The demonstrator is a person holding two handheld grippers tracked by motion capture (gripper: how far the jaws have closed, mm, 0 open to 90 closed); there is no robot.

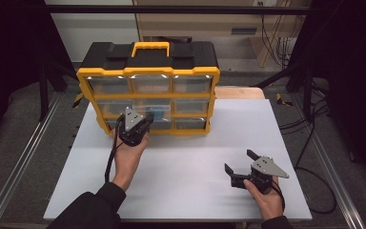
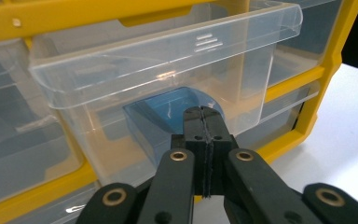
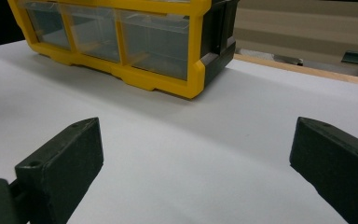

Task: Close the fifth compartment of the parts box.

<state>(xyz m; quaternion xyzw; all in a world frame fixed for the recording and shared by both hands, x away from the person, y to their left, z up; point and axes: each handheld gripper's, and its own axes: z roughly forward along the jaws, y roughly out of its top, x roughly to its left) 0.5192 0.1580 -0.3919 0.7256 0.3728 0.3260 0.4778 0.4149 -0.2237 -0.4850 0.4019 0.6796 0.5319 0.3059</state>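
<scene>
A yellow and black organiser (image 1: 147, 86) with clear drawers stands upright at the far edge of the white desk (image 1: 186, 157), its drawer fronts facing the person. It has three rows of three drawers and a yellow carry handle on top.

The left gripper (image 1: 140, 125) is up against the lower middle of the organiser. In the left gripper view, its fingers (image 2: 204, 122) are clenched tight together, pad against pad, with nothing visibly caught between them. Their tips sit right at the front of a clear drawer (image 2: 168, 70) that stands pulled out from the frame. Through the drawer's wall a small blue bin (image 2: 168, 114) shows inside, just behind the fingertips. Whether the tips actually touch the drawer front cannot be told for sure.

The right gripper (image 1: 240, 162) rests low over the desk at the near right, well apart from the organiser, held in the person's right hand (image 1: 267, 198). Its fingers (image 3: 60, 163) are spread wide and released, holding nothing, with bare desk between them. In the right gripper view they point toward the organiser's right corner
</scene>
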